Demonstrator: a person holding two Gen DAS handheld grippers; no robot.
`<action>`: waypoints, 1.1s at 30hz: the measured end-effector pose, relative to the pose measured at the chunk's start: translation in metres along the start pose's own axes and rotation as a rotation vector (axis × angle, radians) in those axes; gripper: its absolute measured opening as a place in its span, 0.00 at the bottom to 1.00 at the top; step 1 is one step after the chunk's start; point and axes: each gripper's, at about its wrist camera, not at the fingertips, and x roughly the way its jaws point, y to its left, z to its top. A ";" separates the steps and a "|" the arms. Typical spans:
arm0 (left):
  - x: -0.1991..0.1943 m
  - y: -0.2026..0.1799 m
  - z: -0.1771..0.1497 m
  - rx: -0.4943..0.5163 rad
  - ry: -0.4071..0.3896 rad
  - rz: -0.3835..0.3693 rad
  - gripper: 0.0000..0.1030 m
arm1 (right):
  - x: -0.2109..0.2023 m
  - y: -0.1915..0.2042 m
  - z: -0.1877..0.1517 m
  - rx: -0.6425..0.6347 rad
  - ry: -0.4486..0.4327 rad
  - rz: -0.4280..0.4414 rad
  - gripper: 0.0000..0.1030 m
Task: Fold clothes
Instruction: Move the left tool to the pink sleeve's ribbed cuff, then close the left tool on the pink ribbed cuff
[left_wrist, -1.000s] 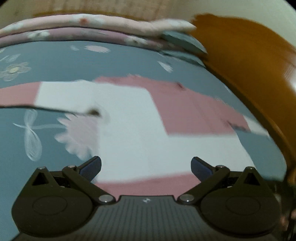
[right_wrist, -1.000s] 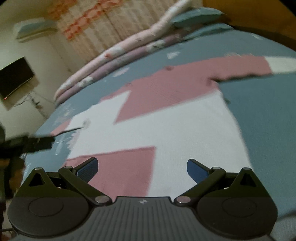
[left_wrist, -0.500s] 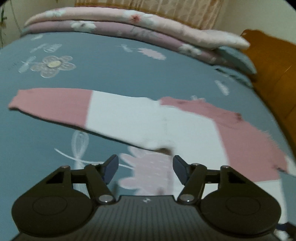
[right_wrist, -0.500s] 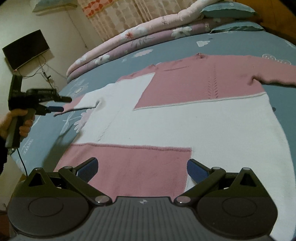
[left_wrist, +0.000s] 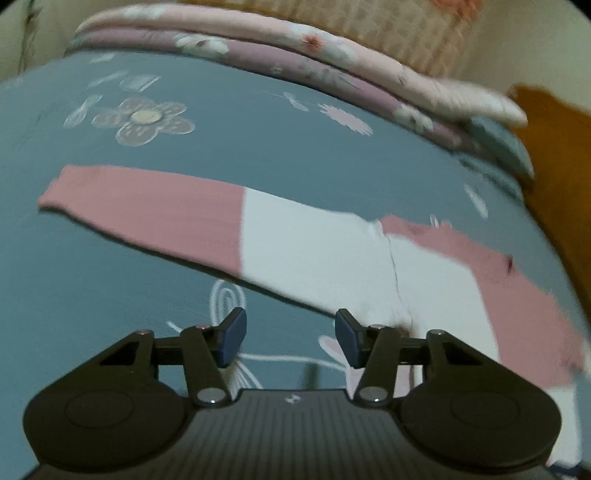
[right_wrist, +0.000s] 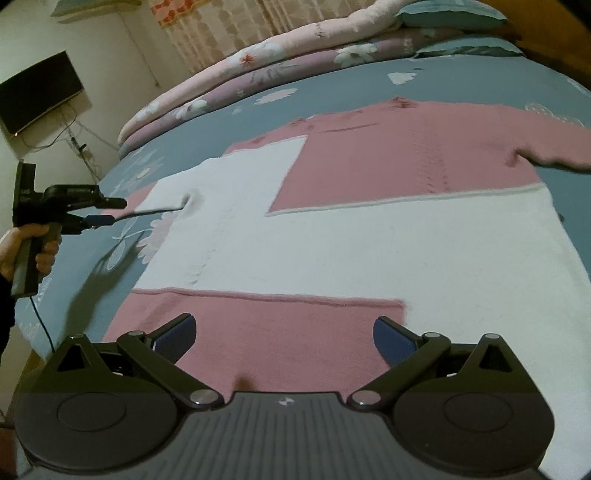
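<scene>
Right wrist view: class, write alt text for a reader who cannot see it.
A pink and white sweater lies spread flat on a blue floral bedspread. The right gripper hangs open over its hem; the left gripper is closing near a sleeve.

One pink-and-white sweater (right_wrist: 369, 236) is lying on one bedsheet (right_wrist: 461, 85); two folded quilts (right_wrist: 280, 55) and two pillows (right_wrist: 450, 14) are resting behind; one television (right_wrist: 37, 92) is hanging.
</scene>
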 end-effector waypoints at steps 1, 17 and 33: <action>0.000 0.014 0.004 -0.068 -0.006 -0.033 0.50 | 0.001 0.003 0.001 -0.007 0.002 0.000 1.00; 0.043 0.146 0.018 -0.691 -0.103 -0.186 0.49 | 0.027 0.026 0.009 -0.043 0.067 -0.020 1.00; 0.071 0.153 0.048 -0.680 -0.209 -0.116 0.42 | 0.035 0.020 0.013 -0.038 0.060 -0.029 1.00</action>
